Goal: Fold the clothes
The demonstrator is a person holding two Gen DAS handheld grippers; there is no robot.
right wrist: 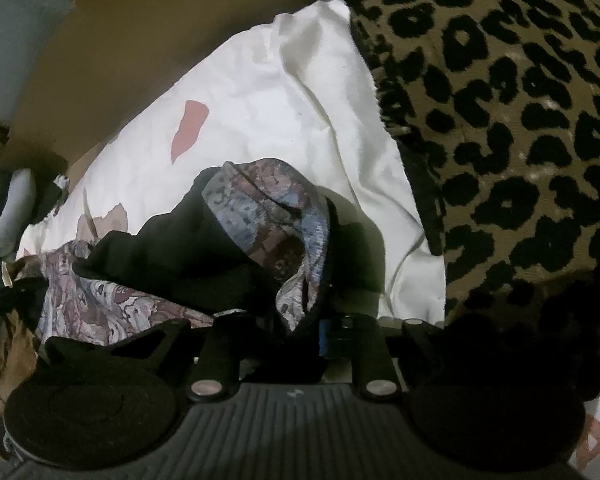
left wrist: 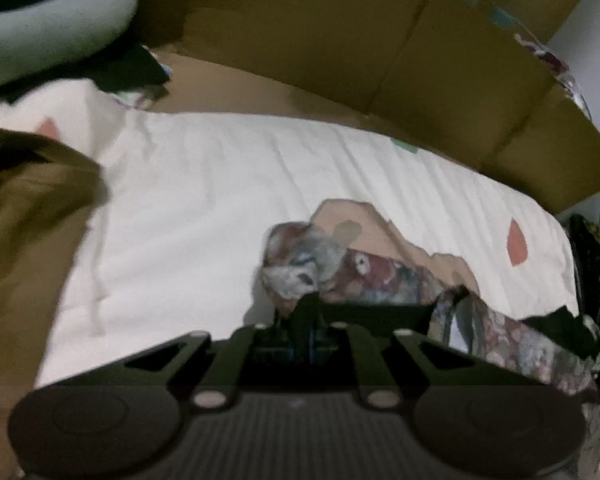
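A patterned garment (left wrist: 352,272) in muted blue, maroon and grey with a black lining lies bunched on a white sheet (left wrist: 204,200). In the left wrist view my left gripper (left wrist: 306,308) is shut on a bunched edge of that garment, which trails off to the right. In the right wrist view the same garment (right wrist: 268,216) rises in a fold with its black lining (right wrist: 172,256) showing. My right gripper (right wrist: 312,316) is shut on the garment's lower edge, and the cloth hides the fingertips.
Brown cardboard (left wrist: 340,40) stands behind the sheet. A leopard-print blanket (right wrist: 500,120) fills the right side of the right wrist view. A pale grey rounded object (left wrist: 52,28) sits at the far left. Olive-brown fabric (left wrist: 24,208) hangs at the left edge.
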